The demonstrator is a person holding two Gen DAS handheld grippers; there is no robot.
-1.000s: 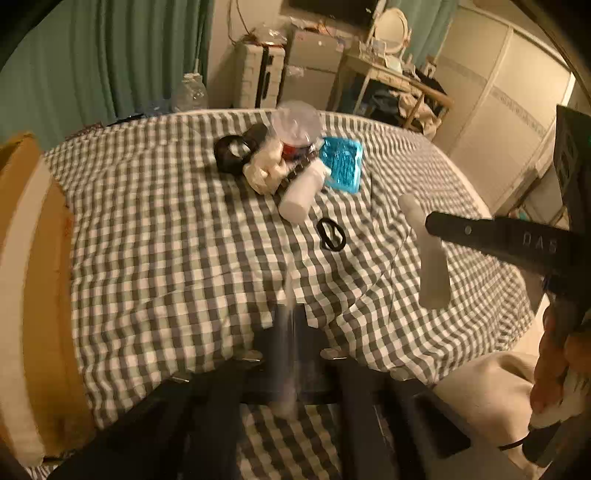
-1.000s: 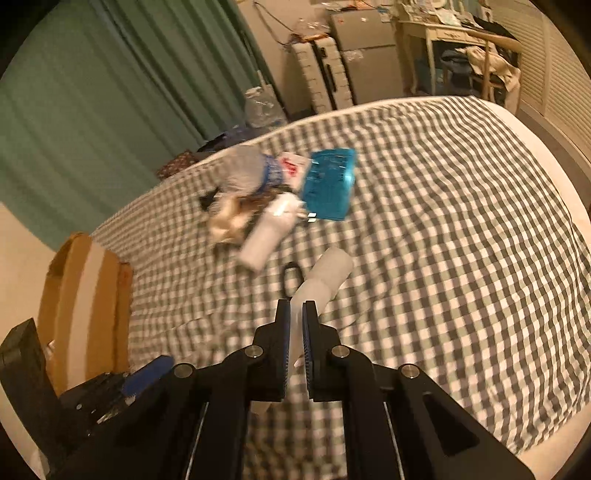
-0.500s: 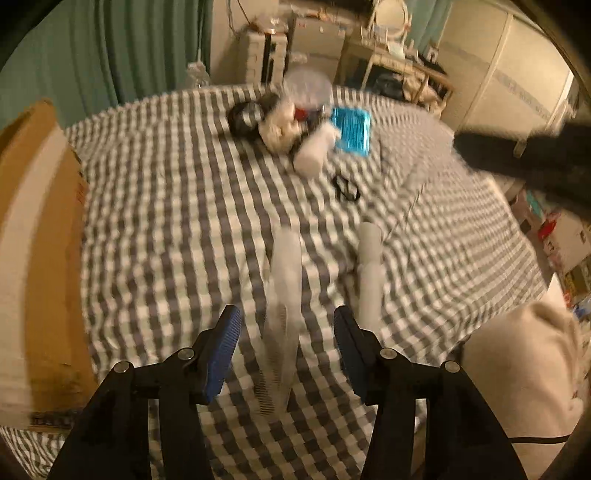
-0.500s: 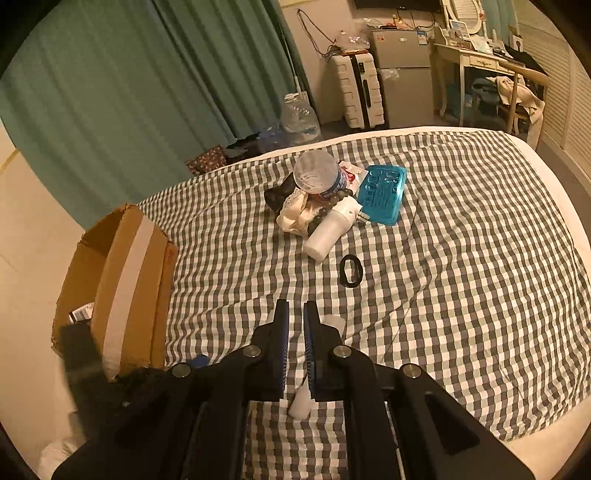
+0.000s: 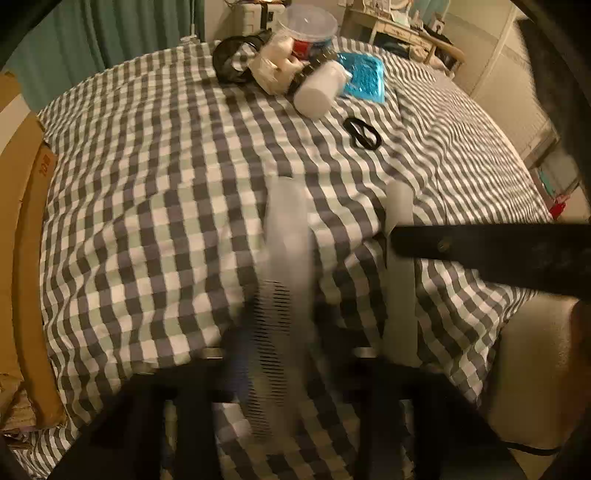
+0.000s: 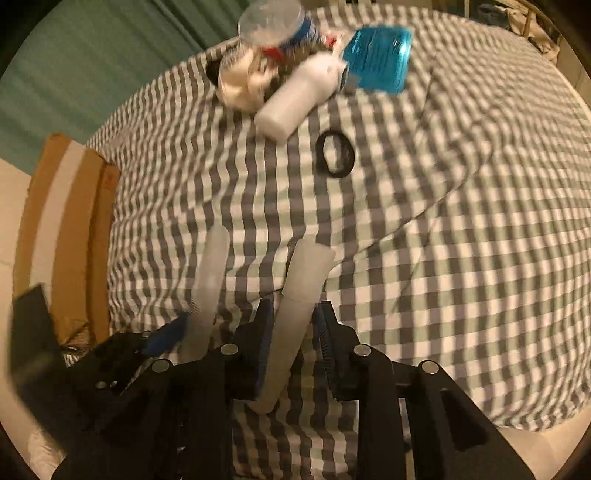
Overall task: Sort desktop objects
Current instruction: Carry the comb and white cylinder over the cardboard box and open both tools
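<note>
Two pale plastic pieces lie side by side on the checked cloth near its front edge. The clear comb [image 5: 284, 280] lies between the spread jaws of my left gripper [image 5: 291, 354], blurred, and also shows in the right wrist view [image 6: 208, 280]. The white tube [image 6: 295, 317] lies between the parted jaws of my right gripper [image 6: 293, 328], which do not squeeze it; it also shows in the left wrist view [image 5: 399, 273]. Farther back lie a black ring [image 6: 334, 153], a white bottle [image 6: 299, 98], a blue pack [image 6: 376, 59] and a clear-lidded jar [image 6: 271, 18].
A cardboard box [image 6: 62, 221] stands off the cloth's left edge; it also shows in the left wrist view [image 5: 22, 236]. A black band [image 5: 231, 61] and a cream bundle [image 5: 273, 70] lie in the far pile. Green curtains hang behind. A pale cushion [image 5: 532, 362] sits at right.
Both grippers have dropped low toward the cloth. The right gripper, shut half a second ago, now stands open around the white tube. The left gripper stays open around the comb.
</note>
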